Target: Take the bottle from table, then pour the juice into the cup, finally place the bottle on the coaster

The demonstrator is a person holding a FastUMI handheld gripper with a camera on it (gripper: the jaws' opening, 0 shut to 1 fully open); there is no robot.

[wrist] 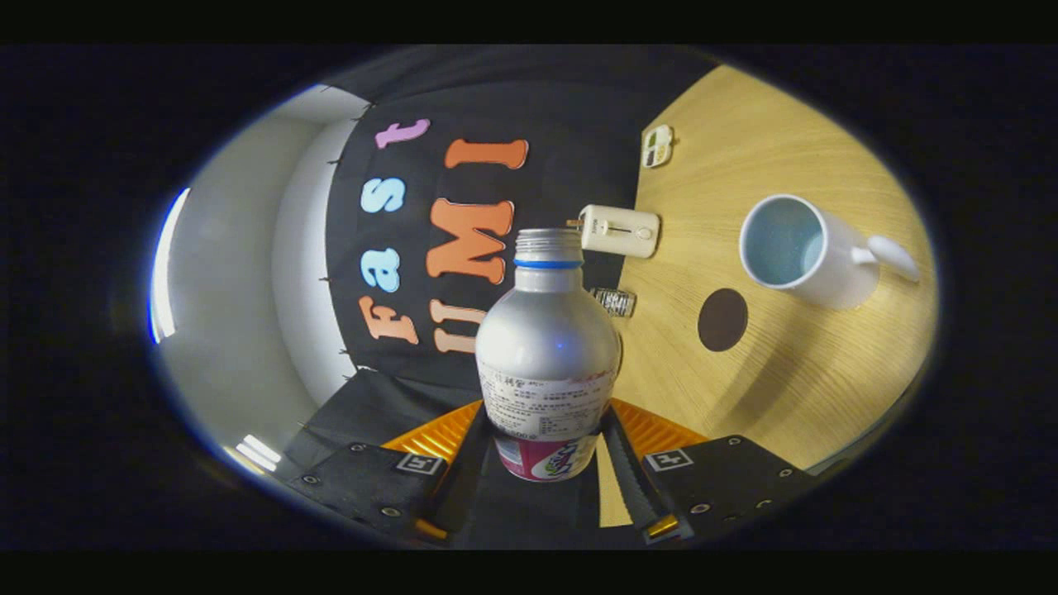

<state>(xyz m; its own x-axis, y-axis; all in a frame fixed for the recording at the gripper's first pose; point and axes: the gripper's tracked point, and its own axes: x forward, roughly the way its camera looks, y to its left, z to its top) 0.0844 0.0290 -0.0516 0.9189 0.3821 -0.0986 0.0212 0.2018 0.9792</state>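
A silver bottle (546, 347) with a blue neck ring and an open threaded mouth sits between my fingers, and my gripper (545, 450) is shut on its labelled lower body. The view is rolled, so the wooden table (793, 372) stands off to the right of the bottle. A white cup (806, 252) with a handle rests on that table beyond the fingers, its mouth showing and looking empty. A dark round coaster (722, 320) lies on the table between the bottle and the cup.
A cream rectangular device (621, 231) lies on the table near the booth wall beyond the bottle's mouth. A small clear ribbed cap (614, 302) sits just past the bottle's shoulder. A small white and green object (658, 145) lies farther along the wall.
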